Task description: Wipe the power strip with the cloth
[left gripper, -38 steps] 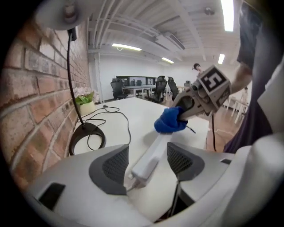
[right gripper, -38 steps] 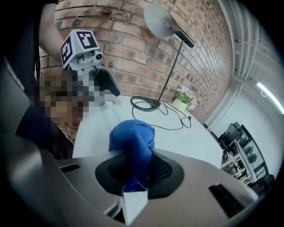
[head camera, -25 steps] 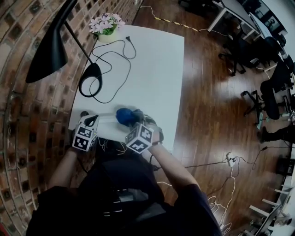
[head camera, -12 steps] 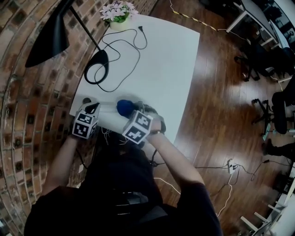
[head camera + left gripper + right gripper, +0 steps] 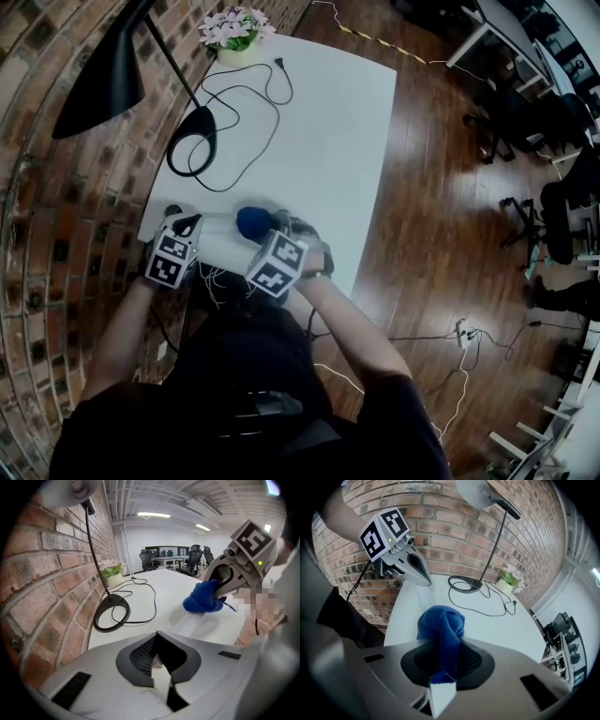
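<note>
We count one power strip (image 5: 217, 225) at the table's (image 5: 328, 141) near edge, one cloth (image 5: 251, 222) on it, grasped by the right gripper (image 5: 267, 234), and the left gripper (image 5: 190, 225) clenched at its end.

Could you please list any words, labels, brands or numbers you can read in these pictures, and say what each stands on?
None: no readable text shows in any view.
The left gripper and right gripper bear only black-and-white square marker patterns, not letters.
</note>
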`<action>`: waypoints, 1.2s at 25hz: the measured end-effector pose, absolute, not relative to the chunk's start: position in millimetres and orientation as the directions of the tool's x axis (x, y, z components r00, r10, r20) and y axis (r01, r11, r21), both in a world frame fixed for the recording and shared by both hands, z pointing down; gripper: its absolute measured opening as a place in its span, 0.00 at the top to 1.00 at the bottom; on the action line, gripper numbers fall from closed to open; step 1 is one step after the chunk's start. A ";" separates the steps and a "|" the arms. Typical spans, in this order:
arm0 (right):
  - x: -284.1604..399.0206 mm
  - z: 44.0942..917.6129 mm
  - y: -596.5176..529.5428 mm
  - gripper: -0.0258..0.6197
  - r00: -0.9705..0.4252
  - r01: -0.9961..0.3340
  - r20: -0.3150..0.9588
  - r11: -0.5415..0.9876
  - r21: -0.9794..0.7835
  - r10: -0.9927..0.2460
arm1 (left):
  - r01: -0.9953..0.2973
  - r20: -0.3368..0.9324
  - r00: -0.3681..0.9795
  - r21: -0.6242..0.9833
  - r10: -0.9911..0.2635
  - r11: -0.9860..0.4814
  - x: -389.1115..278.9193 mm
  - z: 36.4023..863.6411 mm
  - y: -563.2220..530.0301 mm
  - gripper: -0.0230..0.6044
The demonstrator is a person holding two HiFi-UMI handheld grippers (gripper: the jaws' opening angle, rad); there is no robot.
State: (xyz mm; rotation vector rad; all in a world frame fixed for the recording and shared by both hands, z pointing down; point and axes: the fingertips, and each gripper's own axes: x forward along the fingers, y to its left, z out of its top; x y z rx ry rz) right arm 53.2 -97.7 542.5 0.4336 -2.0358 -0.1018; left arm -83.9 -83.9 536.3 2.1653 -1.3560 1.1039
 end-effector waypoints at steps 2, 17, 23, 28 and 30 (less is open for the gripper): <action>53.2 543.5 -96.8 0.88 -0.397 -0.250 0.849 0.931 0.266 -0.349 | -0.870 0.760 0.251 -0.095 -0.599 -0.484 -83.7 536.6 -82.6 0.95; 45.7 545.6 -95.9 0.90 -0.092 -0.116 0.895 0.897 0.427 -0.438 | -0.802 0.686 0.439 0.007 -0.580 -0.598 -85.3 532.5 -78.9 0.95; 44.6 543.3 -97.5 0.90 -0.014 -0.068 0.865 0.864 0.499 -0.501 | -0.777 0.661 0.489 0.032 -0.570 -0.629 -84.7 530.4 -79.6 0.95; 41.6 544.1 -95.7 0.90 -0.020 -0.026 0.853 0.853 0.522 -0.522 | -0.765 0.660 0.504 0.041 -0.558 -0.642 -82.2 532.1 -78.6 0.95; 36.9 543.7 -95.3 0.90 -0.024 -0.021 0.848 0.848 0.529 -0.530 | -0.763 0.660 0.505 0.041 -0.556 -0.645 -82.5 532.2 -78.4 0.95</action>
